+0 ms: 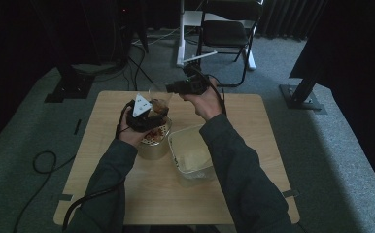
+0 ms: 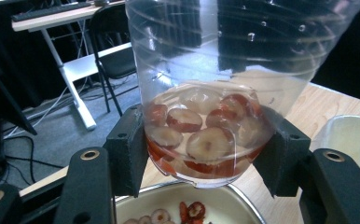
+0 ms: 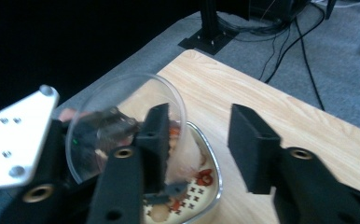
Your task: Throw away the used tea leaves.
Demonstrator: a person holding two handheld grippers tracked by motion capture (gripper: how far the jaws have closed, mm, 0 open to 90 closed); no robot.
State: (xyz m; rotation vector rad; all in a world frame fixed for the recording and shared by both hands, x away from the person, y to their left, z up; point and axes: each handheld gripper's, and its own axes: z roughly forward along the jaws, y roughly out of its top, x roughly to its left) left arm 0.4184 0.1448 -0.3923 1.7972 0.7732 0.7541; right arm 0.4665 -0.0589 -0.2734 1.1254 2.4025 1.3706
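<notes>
A clear plastic cup point(image 2: 215, 70) with red fruit slices point(image 2: 201, 135) in its bottom is tilted over a metal bowl point(image 2: 243, 205). My left gripper point(image 2: 206, 156) is shut on the cup's lower part, one pad on each side. In the high view the left gripper point(image 1: 149, 114) holds the cup point(image 1: 159, 99) above the bowl point(image 1: 156, 145). My right gripper point(image 3: 199, 135) is open at the cup point(image 3: 103, 121) mouth: one jaw overlaps the rim and the other stands clear of it. It sits just behind the cup as the right gripper point(image 1: 173, 88) in the high view.
A few slices lie in the metal bowl point(image 3: 213, 186). A clear plastic container point(image 1: 193, 155) stands right of the bowl on the wooden table point(image 1: 253, 126). A chair point(image 1: 227, 34) and a white stand are on the floor beyond the table.
</notes>
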